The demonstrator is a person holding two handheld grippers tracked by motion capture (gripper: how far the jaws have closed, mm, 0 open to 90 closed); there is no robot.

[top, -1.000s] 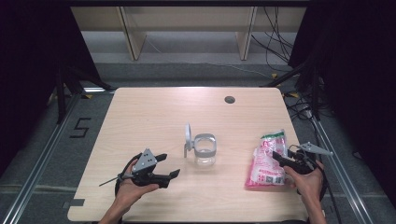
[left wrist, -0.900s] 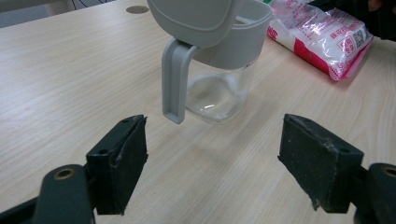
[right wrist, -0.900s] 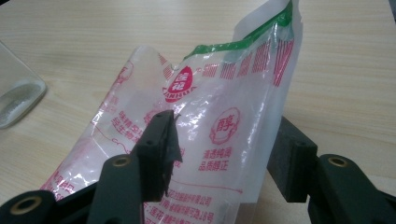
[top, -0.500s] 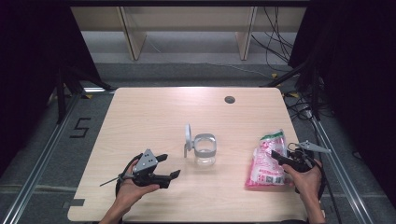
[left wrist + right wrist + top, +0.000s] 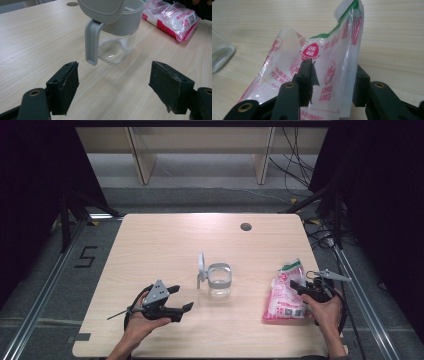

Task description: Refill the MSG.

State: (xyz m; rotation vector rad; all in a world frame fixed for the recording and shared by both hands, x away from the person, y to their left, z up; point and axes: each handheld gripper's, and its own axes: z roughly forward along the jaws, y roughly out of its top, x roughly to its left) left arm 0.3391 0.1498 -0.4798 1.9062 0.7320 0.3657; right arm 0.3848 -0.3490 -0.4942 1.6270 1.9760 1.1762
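Note:
A pink and white plastic bag (image 5: 284, 294) lies at the table's right side. My right gripper (image 5: 299, 287) reaches onto its near edge. In the right gripper view the bag (image 5: 332, 50) stands bunched between the two black jaws, and the gripper (image 5: 334, 75) has just been closing until both pads touch the film. A clear glass jar (image 5: 219, 281) with a grey collar and its lid flipped up (image 5: 200, 264) stands mid-table. My left gripper (image 5: 182, 297) rests to the jar's left, open and holding nothing. In its own view the gripper (image 5: 115, 67) faces the jar (image 5: 117, 47).
The wooden table (image 5: 165, 245) has a small dark round hole (image 5: 245, 226) at the back right. Its front edge runs just behind both hands. Cables and dark stands line the floor on the right, and a shelf frame stands beyond the far edge.
Both hands have kept their place. The right gripper's jaws stand a little narrower around the bag's edge than before.

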